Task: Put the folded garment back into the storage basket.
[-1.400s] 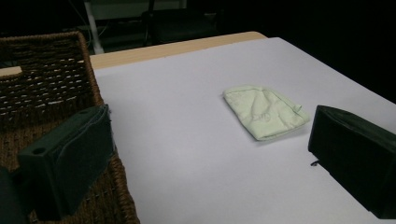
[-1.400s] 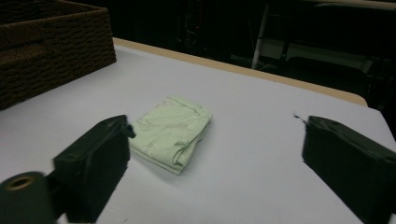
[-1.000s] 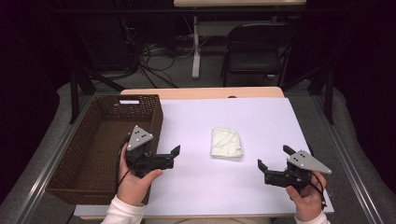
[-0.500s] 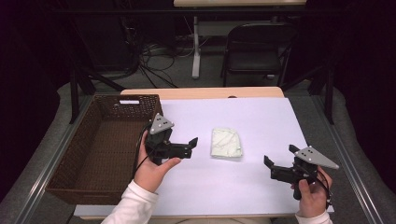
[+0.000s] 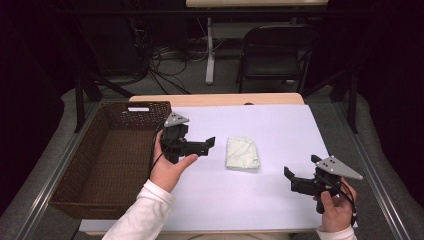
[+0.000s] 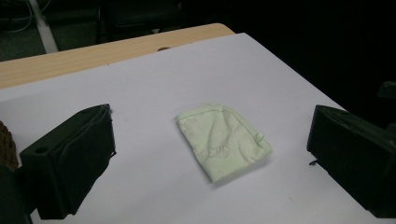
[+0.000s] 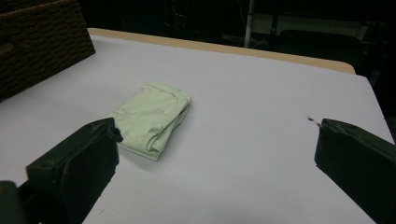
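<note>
Now left tongs (image 5: 210,144) have neared the folded cloth (image 5: 242,153).

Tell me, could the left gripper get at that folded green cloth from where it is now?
Probably yes. The left gripper is open and points at the folded green cloth, with bare white table between them. The basket sits on its other side.

Basket (image 7: 42,42) cut off by right gripper view's left edge.
</note>
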